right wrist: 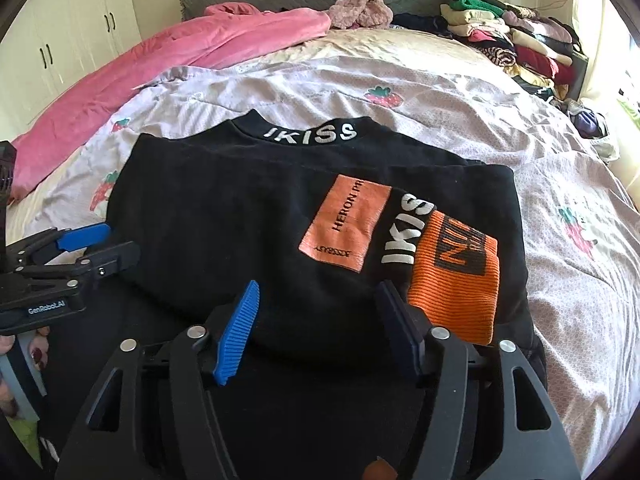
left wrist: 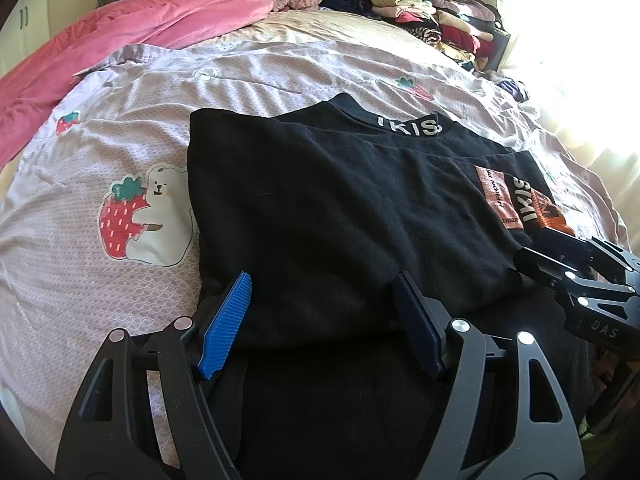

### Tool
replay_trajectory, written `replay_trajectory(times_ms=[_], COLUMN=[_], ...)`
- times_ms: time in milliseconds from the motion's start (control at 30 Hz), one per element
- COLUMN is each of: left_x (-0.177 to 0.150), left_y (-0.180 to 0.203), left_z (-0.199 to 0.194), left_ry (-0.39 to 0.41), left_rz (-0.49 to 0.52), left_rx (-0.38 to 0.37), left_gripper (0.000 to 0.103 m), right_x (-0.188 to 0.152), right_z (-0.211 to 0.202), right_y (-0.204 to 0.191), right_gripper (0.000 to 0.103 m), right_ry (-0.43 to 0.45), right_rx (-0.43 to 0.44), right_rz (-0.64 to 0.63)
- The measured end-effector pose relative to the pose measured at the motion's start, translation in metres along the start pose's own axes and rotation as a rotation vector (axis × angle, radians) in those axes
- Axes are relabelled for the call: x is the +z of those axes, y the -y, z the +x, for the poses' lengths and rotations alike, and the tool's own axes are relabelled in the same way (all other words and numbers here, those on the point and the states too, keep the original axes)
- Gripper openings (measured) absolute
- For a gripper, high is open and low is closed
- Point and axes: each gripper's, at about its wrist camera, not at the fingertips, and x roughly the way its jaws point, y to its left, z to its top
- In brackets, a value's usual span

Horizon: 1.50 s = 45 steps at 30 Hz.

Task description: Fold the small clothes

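A black sweater (left wrist: 340, 208) lies flat on the bed, its white-lettered collar (right wrist: 312, 134) at the far end. Its sleeves are folded in over the body, with an orange patch (right wrist: 346, 226) and an orange ribbed cuff (right wrist: 456, 280) on top. My left gripper (left wrist: 320, 316) stands open over the near left part of the sweater, black cloth showing between its blue pads (left wrist: 228, 320). My right gripper (right wrist: 320, 324) is open too, over the near edge just left of the orange cuff. Each gripper shows in the other's view: the right gripper (left wrist: 540, 248), the left gripper (right wrist: 108, 244).
The sweater rests on a pale quilt with strawberry and bear prints (left wrist: 136, 220). A pink blanket (right wrist: 160, 64) lies along the far left. Stacks of folded clothes (right wrist: 520, 40) sit at the far right corner. White cupboards (right wrist: 60, 40) stand beyond the bed at left.
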Motion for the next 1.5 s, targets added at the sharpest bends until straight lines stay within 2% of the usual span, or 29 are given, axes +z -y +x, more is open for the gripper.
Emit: replay_trajectory(times_ms=[67, 300, 367, 400, 600, 700, 1033, 1100, 1500], left_x=[0.001, 0.002, 0.002, 0.002, 0.002, 0.003, 0.006, 0.007, 0.009], left_y=[0.0, -0.003, -0.004, -0.004, -0.005, -0.005, -0.009, -0.011, -0.009], left_z=[-0.001, -0.009, -0.011, -0.011, -0.014, -0.016, -0.029, -0.032, -0.051], left_ry=[-0.003, -0.003, -0.003, -0.002, 0.002, 0.002, 0.032, 0.038, 0.072], left_rz=[0.001, -0.013, -0.016, -0.016, -0.028, -0.034, -0.043, -0.049, -0.048], left_rx=[0.003, -0.002, -0.007, -0.008, -0.011, -0.008, 0.023, 0.037, 0.031], left_gripper=[0.066, 0.066, 0.066, 0.066, 0.067, 0.074, 0.08, 0.092, 0.093], right_x=[0.001, 0.003, 0.003, 0.003, 0.005, 0.005, 0.006, 0.006, 0.009], right_z=[-0.003, -0.014, -0.017, -0.018, -0.022, -0.022, -0.028, -0.029, -0.043], right_y=[0.001, 0.002, 0.004, 0.005, 0.008, 0.009, 0.011, 0.011, 0.01], right_gripper=[0.073, 0.083, 0.092, 0.092, 0.094, 0.096, 0.098, 0.098, 0.098], right_ry=[0.011, 0.053, 0.068, 0.077, 0.094, 0.097, 0.118, 0.121, 0.164], right_rx=[0.023, 0.034, 0.038, 0.037, 0.035, 0.032, 0.012, 0.006, 0.011], right_rz=[0.016, 0.032, 0.042, 0.047, 0.059, 0.065, 0.066, 0.066, 0.068])
